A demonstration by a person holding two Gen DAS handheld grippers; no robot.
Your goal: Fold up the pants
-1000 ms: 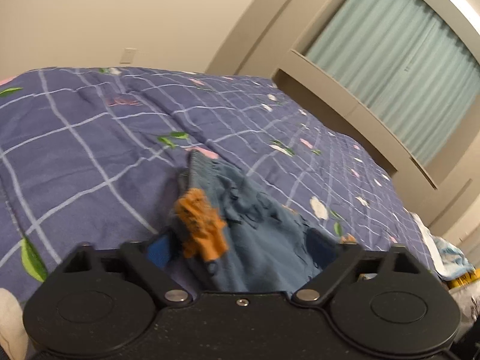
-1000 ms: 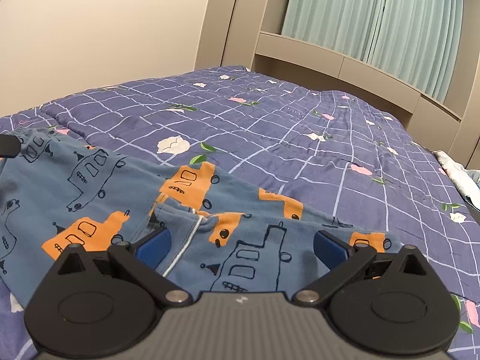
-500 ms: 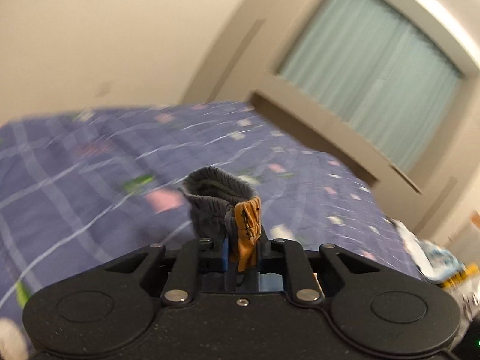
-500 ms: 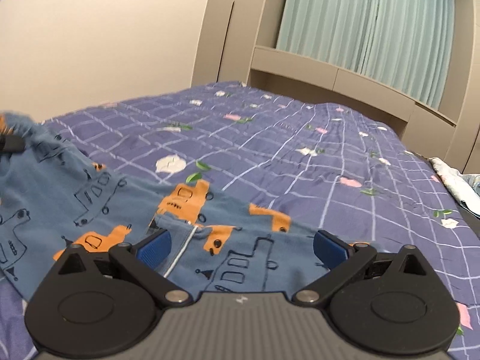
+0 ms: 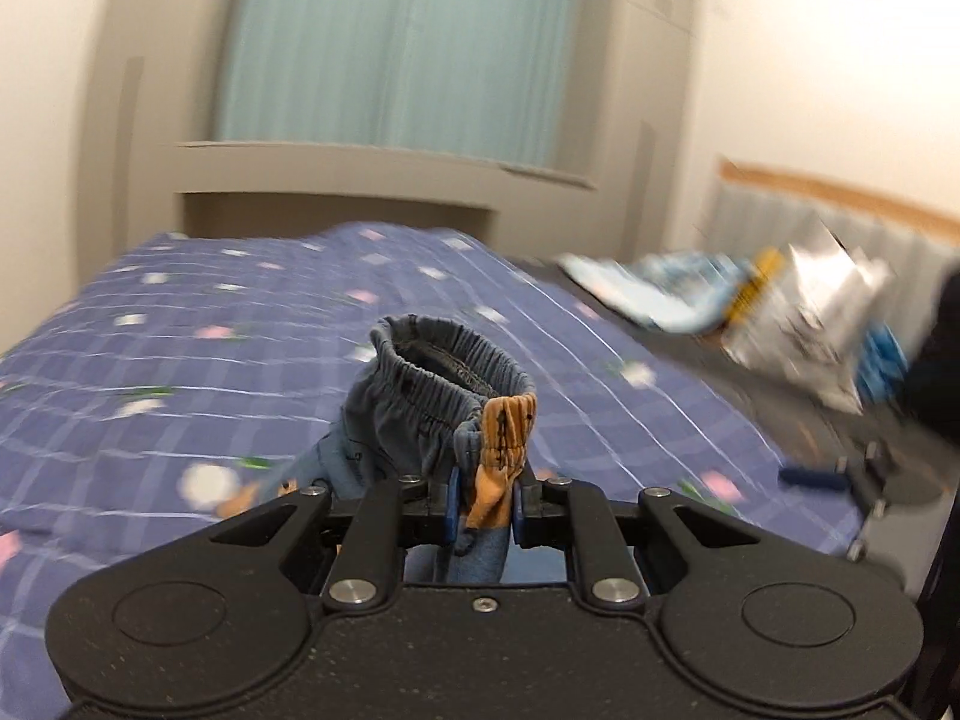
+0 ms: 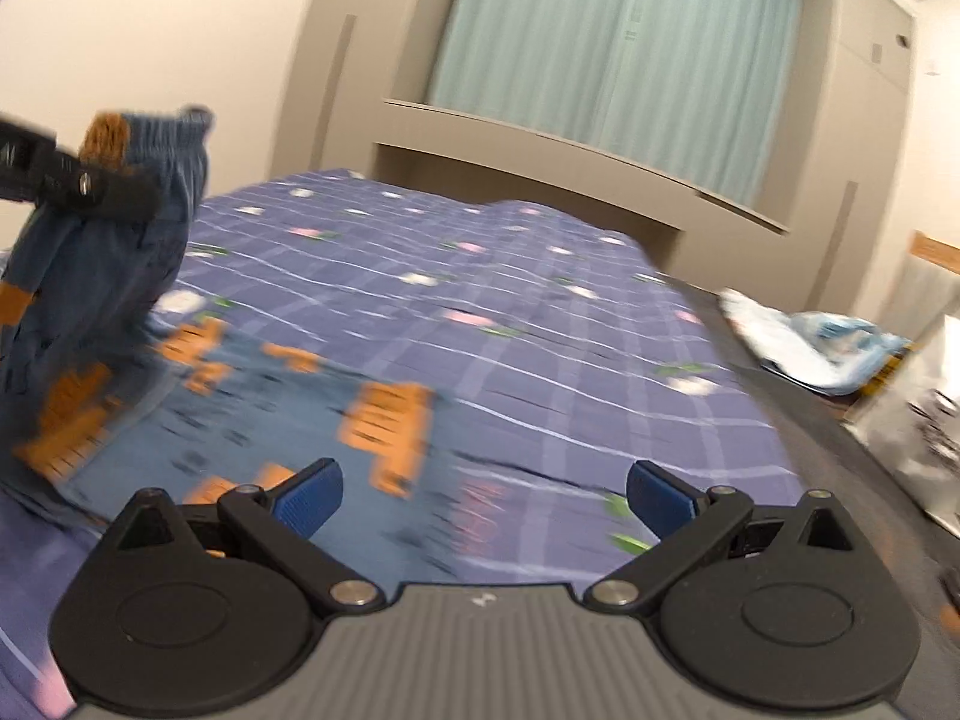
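Where the elastic waistband bunches up, the blue pants with orange vehicle prints are pinched between the closed fingers of the left gripper and lifted off the bed; the rest of the fabric trails down onto the purple checked bedspread near its front edge. The right gripper hovers above that spread with its jaws wide apart, holding nothing. Crumpled bags lie beyond the bed's right edge, teal curtains behind.
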